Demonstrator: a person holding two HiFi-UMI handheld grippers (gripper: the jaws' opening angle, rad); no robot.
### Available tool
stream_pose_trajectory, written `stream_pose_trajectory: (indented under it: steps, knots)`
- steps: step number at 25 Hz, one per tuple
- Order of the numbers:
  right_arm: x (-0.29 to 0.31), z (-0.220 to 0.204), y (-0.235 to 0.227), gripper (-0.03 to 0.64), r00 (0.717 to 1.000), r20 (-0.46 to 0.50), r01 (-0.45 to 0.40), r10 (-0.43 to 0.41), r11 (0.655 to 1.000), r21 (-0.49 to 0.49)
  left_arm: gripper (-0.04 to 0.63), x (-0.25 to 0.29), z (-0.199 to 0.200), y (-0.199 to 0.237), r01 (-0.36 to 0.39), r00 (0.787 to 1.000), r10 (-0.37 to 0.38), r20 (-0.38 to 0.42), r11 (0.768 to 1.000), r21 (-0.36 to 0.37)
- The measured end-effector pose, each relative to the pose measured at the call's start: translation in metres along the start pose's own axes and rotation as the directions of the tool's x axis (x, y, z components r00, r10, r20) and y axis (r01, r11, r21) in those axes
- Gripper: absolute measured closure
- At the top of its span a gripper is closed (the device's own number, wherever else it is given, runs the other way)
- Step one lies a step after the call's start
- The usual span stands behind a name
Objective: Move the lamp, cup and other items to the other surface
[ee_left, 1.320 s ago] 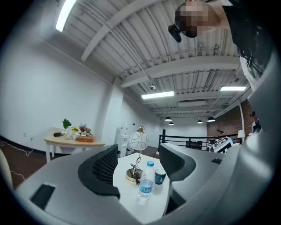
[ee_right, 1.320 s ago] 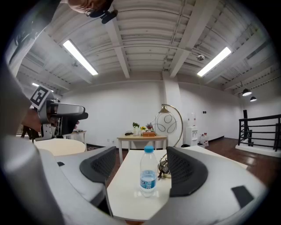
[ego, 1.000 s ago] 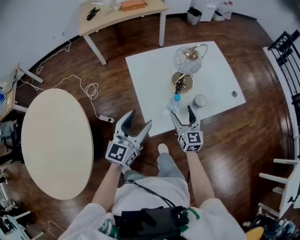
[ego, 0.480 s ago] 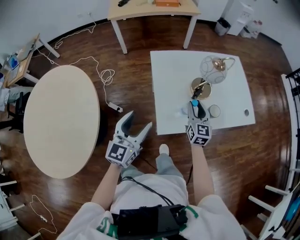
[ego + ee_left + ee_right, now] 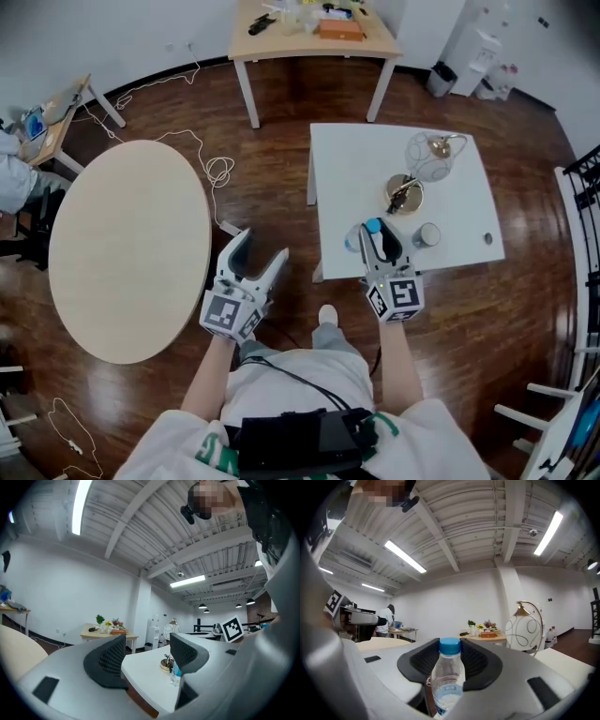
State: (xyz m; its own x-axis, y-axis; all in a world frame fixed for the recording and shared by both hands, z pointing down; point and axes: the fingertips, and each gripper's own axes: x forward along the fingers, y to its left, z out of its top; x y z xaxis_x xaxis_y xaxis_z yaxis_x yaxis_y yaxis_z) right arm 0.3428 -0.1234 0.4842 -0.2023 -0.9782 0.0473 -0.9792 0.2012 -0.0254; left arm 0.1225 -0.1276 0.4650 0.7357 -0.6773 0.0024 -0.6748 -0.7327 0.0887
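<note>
The right gripper [image 5: 380, 242] has its fingers pinching the clear plastic bottle with a blue cap [image 5: 373, 228] on both sides below the cap. The bottle stands upright at the near edge of the white square desk [image 5: 352, 178], apparently not yet lifted, so this looks like the start of the first carry. Behind it wait the lamp with a gold base and a wire globe shade [image 5: 427, 157] and the small round cup [image 5: 427, 234]. The left gripper [image 5: 260, 248] hangs over the dark wooden floor [image 5: 272, 187] with its fingers spread and empty, probably kept free for the next item. The round beige surface [image 5: 122, 244], likely the destination, lies well apart to the left. Farther back, a pale wooden desk [image 5: 314, 28] with clutter stands by the white wall.
</note>
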Motion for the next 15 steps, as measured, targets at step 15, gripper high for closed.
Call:
stream_pose_trajectory:
  steps: [15]
  knots:
    - [0.042, 0.020, 0.216, 0.460, 0.890, 0.030, -0.455, 0.454, 0.890, 0.032, 0.313, -0.151, 0.048, 0.106, -0.400, 0.913, 0.394, 0.109, 0.916, 0.034]
